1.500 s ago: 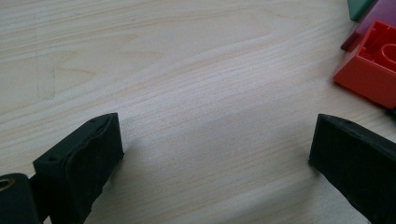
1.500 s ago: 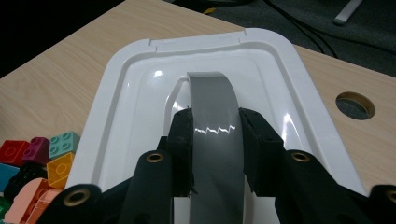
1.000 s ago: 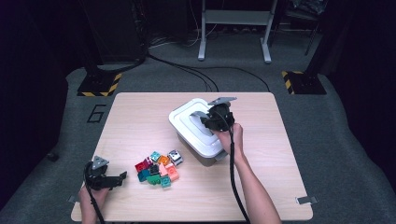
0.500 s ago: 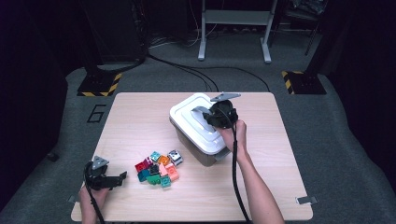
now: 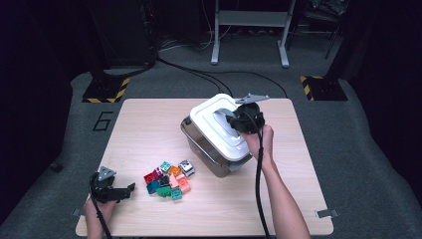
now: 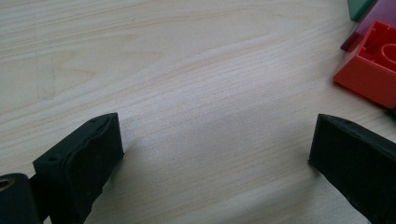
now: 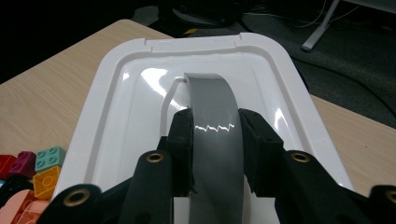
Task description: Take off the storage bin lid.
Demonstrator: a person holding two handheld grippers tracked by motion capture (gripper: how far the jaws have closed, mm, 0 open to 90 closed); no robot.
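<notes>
right gripper (image 7: 215, 140) is clamping its jaws on the grey handle (image 7: 214, 116) arching over the white lid (image 5: 219, 124) of the clear box (image 5: 211, 157), sitting right of centre in the high view. the handle's long axis is running straight away from the gripper toward the top of the frame, so the lid likely lifts straight up. left gripper (image 5: 124, 190) is sitting wide open and empty at the lower left, beside the pile of blocks (image 5: 168, 180), well apart from the box.
</notes>
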